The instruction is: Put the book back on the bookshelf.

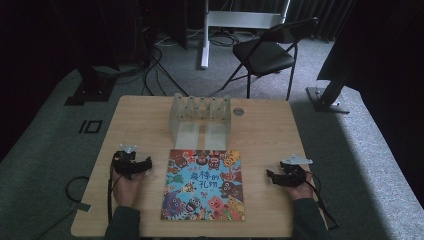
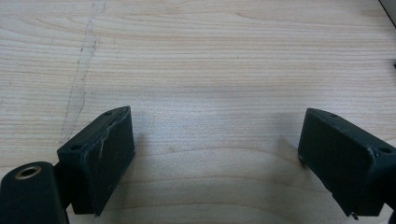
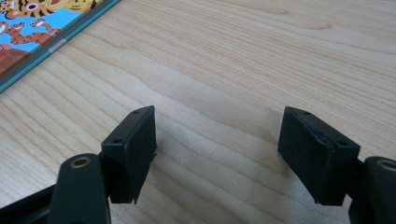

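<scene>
While both grippers' blocky black jaws gape empty, glossy picture book (image 1: 204,186) (flat, rectangular), pale grained wooden table (image 1: 265,130).

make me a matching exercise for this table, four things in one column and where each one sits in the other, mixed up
Things:
1. picture book
2. clear rack
3. left claw
4. right claw

Places:
A. at the far middle of the table, beyond the book
B. on the table to the right of the book, jaws open and empty
C. flat at the near middle of the table, cover up
D. on the table to the left of the book, jaws open and empty

Pairs: 1-C, 2-A, 3-D, 4-B
</scene>
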The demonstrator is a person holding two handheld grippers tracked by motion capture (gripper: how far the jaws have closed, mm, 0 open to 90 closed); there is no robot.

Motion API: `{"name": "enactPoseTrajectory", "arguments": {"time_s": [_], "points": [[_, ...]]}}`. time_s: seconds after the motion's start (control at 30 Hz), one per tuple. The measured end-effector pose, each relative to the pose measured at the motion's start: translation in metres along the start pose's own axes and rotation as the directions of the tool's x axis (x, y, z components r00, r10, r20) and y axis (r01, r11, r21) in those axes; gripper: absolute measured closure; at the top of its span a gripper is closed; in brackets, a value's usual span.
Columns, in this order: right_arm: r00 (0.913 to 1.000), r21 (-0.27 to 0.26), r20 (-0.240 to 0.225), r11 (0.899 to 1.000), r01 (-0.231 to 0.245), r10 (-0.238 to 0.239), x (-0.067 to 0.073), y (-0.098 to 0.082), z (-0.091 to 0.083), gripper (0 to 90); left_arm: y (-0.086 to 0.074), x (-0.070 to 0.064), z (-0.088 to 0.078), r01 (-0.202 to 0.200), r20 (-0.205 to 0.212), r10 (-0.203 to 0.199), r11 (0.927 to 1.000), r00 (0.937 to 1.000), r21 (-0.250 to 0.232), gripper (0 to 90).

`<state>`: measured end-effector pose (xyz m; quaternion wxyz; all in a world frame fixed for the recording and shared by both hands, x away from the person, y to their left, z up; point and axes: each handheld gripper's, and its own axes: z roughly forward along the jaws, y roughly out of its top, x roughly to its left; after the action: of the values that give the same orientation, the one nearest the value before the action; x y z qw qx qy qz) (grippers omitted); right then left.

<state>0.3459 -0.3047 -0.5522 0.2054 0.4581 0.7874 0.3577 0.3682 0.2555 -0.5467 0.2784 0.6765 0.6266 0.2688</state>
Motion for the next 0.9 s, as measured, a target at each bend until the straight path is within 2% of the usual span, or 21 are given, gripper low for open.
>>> {"name": "enactPoseTrajectory", "arguments": {"time_s": [0.57, 0.83, 0.9], "points": [[0.9999, 0.004, -0.007, 1.000, 0.012, -0.012, 0.0006, 0.0000, 0.0002, 24.9, -0.0007, 0.0003, -0.0009, -0.004, 0.004, 0.004, 1.0000, 1.0000, -0.005, 12.9], [1.0000, 0.002, 0.001, 1.000, 0.009, -0.009, -0.0009, -0.0001, -0.0034, 34.2, -0.0011, 0.0003, -0.0019, -0.012, 0.008, 0.012, 0.9999, 0.9999, -0.008, 15.5], [1.0000, -0.014, -0.004, 1.000, -0.003, 0.003, -0.0023, 0.0020, -0.0088, 36.1, -0.0018, 0.0000, -0.0028, -0.019, 0.016, 0.019, 0.9997, 0.9997, -0.014, 17.8]]}}
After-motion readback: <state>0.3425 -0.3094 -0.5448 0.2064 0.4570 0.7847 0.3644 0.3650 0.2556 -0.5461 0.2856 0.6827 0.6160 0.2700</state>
